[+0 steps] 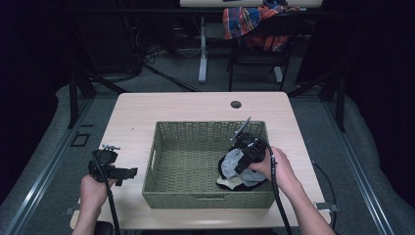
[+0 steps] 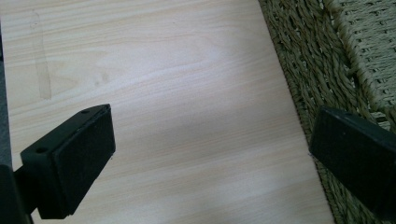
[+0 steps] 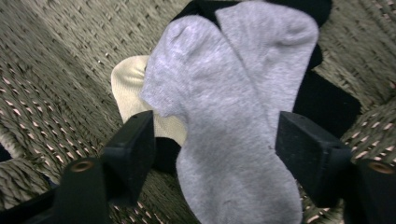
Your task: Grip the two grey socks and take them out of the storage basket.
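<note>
Grey socks (image 3: pixel 233 116) lie closest to the right gripper view's lens, 2 of them overlapping, spread on top of a cream sock (image 3: pixel 128 88) and a black sock (image 3: pixel 322 100). Both black jaws of the right gripper (image 3: pixel 212 144) stand on either side of the grey pair, apart, with the fabric between them but the pads not yet pressing on it.

From the high view, this small heap sits in the near right corner of the woven basket (image 1: pixel 161 127), which rests in the middle of the wooden table (image 1: pixel 132 107). Down inside the basket, the right gripper (image 1: pixel 244 152) points at the heap, with the person's hand behind it.

Off to the other side, the left gripper (image 1: pixel 115 171) hovers over bare tabletop just beside the basket's left wall. Its jaws are wide apart with nothing between them, as the left gripper view makes plain.

Judging by this, the step in hand is the pick: taking hold of a grey sock out of the basket. Next the jaws would need to come together on the grey fabric alone, biting high enough in the pile that the cream and black socks underneath stay behind, then lift straight up clear of the rim.
</note>
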The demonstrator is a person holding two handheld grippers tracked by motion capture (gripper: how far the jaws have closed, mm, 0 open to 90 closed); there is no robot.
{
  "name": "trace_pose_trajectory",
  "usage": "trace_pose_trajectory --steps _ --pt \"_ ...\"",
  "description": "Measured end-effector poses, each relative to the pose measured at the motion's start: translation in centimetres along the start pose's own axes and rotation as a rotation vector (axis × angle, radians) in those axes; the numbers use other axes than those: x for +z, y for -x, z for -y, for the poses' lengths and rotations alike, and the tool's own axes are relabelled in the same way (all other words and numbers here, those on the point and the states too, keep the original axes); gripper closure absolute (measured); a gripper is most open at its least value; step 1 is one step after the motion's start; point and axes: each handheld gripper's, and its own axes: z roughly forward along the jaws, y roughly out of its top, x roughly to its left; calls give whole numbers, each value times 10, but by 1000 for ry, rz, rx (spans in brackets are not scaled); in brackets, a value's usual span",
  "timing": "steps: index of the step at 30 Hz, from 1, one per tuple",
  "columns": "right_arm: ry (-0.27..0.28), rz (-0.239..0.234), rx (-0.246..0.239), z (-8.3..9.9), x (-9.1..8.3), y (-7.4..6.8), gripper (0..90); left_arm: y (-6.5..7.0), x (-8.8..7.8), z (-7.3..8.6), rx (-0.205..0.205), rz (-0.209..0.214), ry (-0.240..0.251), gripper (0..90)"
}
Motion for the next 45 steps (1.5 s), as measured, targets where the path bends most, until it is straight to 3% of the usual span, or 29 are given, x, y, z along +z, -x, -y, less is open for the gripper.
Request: trace_pose_trajectory --steps 11,18,20,22,32,45 --pt "-67 28 -27 -3 13 -7 391 0 0 0 1 -2 0 7" --pt "-91 9 -15 -2 22 -4 641 -1 0 1 -7 3 12 5" --pt "-105 -1 -25 -3 21 -3 749 0 0 0 -4 8 9 5" --pt "-91 -5 -10 -2 21 -3 817 0 0 1 -1 10 12 5" --pt "-16 8 20 -1 3 -3 848 -2 0 1 -11 20 19 2" --pt "69 8 16 -3 -29 0 857 0 -1 2 -5 6 15 4"
